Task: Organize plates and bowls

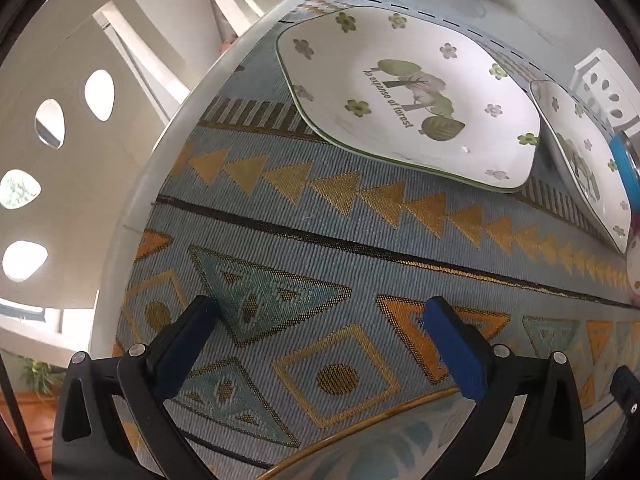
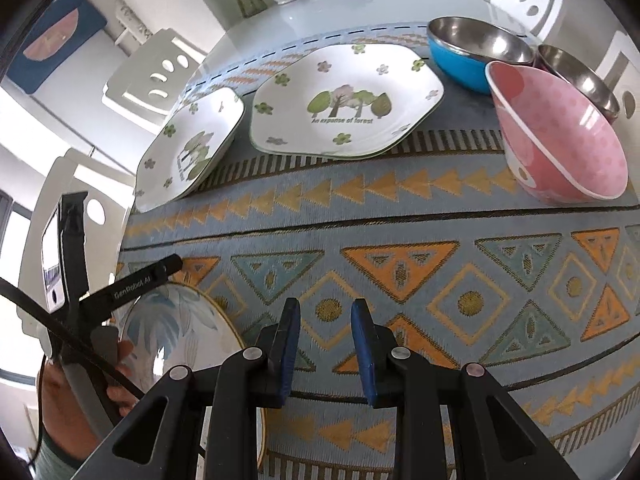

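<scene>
Plates and bowls are spread over the patterned blue woven mat (image 2: 400, 216); two white forest-print plates (image 2: 348, 100) sit at the back, beside a pink dotted bowl (image 2: 568, 140) and steel bowls (image 2: 480, 44); left gripper (image 1: 320, 320) is held wide apart, empty, over a gold-rimmed leaf plate (image 2: 180, 328); right gripper (image 2: 326, 312) is nearly shut on nothing.
</scene>
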`<control>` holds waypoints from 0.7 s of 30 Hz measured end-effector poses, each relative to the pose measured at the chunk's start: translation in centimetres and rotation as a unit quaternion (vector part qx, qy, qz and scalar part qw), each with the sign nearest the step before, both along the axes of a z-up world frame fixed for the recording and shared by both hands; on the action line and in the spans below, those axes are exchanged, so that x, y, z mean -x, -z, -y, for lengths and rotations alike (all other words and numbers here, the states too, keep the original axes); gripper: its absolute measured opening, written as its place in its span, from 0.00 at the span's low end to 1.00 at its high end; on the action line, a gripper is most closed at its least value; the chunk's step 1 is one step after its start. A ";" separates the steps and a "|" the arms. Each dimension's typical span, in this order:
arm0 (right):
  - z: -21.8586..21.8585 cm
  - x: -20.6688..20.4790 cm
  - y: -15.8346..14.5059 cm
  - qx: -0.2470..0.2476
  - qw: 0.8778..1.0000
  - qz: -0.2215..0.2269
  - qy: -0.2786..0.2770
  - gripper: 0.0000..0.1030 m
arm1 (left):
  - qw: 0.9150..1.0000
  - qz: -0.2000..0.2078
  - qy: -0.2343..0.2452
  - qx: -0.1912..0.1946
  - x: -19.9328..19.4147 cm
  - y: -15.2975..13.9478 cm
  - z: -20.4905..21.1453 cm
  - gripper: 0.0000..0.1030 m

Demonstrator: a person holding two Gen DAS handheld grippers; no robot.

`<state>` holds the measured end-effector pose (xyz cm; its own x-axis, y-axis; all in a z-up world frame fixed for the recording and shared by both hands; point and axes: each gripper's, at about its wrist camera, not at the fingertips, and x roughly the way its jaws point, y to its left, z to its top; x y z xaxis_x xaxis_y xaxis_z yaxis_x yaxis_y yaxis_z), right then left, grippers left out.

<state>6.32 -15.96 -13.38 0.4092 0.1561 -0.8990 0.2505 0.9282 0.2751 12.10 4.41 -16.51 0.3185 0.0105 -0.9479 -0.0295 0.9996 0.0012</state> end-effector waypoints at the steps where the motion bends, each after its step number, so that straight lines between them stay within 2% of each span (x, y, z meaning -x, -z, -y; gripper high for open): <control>1: 0.1 -0.1 -0.1 0.000 1.000 0.001 0.002 0.24 | 1.000 -0.001 0.007 0.001 0.0 0.0 -0.1 1.00; 3: 0.1 -0.3 -0.1 0.001 1.000 0.003 0.003 0.24 | 1.000 -0.005 0.020 0.001 -0.3 -0.1 0.1 1.00; 7: -0.4 -1.1 -0.4 0.000 1.000 0.009 -0.004 0.24 | 0.998 -0.038 0.041 0.002 -1.0 -0.1 0.4 1.00; 10: -1.3 -1.6 -1.6 0.013 0.999 0.032 -0.015 0.24 | 0.997 -0.060 0.041 -0.002 -1.7 -0.5 0.1 0.97; 11: -1.7 -1.7 -2.6 0.019 0.998 0.051 -0.019 0.24 | 0.998 -0.046 0.039 -0.005 -1.8 -1.2 -0.2 0.95; 14: -2.9 -2.2 -5.6 0.033 0.993 0.102 -0.041 0.25 | 0.999 0.031 0.038 -0.006 -1.4 -5.5 -1.3 0.95; 15: -3.5 -2.6 -6.6 0.035 0.991 0.117 -0.052 0.31 | 0.997 0.064 0.042 0.000 -1.3 -7.3 -1.6 0.97; 16: -4.2 -3.1 -7.8 0.032 0.988 0.139 -0.064 0.49 | 0.994 0.100 0.049 0.009 -1.2 -9.2 -2.0 0.97; 17: -4.6 -3.4 -8.4 0.029 0.985 0.153 -0.070 0.59 | 0.990 0.127 0.055 0.014 -1.2 -10.6 -2.2 0.97; 18: -5.1 -3.8 -9.0 0.023 0.982 0.169 -0.075 0.76 | 0.986 0.155 0.061 0.016 -1.3 -12.2 -2.4 0.99; 19: -5.6 -4.4 -9.3 0.015 0.980 0.182 -0.079 0.80 | 0.984 0.167 0.066 0.017 -2.0 -12.9 -2.7 0.99; 21: -6.4 -6.2 -8.9 0.002 0.983 0.165 -0.075 0.80 | 0.981 0.179 0.078 0.022 -3.7 -13.7 -3.1 0.99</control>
